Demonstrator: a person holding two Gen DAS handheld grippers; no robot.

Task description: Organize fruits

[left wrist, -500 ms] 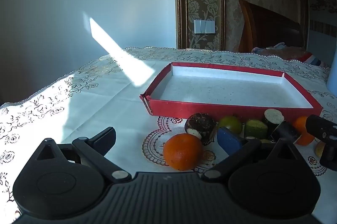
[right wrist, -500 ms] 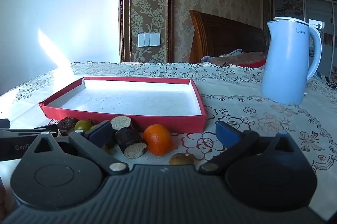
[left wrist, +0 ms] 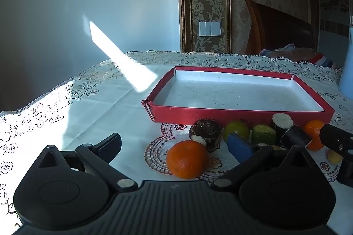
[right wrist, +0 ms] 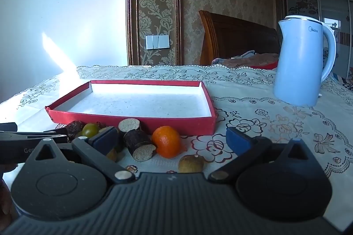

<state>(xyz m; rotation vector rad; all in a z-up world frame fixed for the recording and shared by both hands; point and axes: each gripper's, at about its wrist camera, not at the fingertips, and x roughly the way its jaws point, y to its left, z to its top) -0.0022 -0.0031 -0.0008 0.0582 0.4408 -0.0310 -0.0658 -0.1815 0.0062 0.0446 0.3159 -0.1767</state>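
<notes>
Between the left gripper's (left wrist: pixel 174 145) wide-spread jaws, nothing held, lay an orange (left wrist: pixel 187 158) on the tablecloth (left wrist: pixel 99 107), just short of the empty red tray (left wrist: pixel 220 116). Right gripper (right wrist: pixel 169 139) likewise gaped empty over a second orange (right wrist: pixel 166 144) and a cut dark cylinder (right wrist: pixel 140 144). Judged: oranges light, firm, round, prone to roll; grip across the widest middle. The small brown fruit (right wrist: pixel 190 163) looked slippery. Green pieces (left wrist: pixel 263 134) sat partly hidden behind a fingertip; the cylinders' identity unclear.
</notes>
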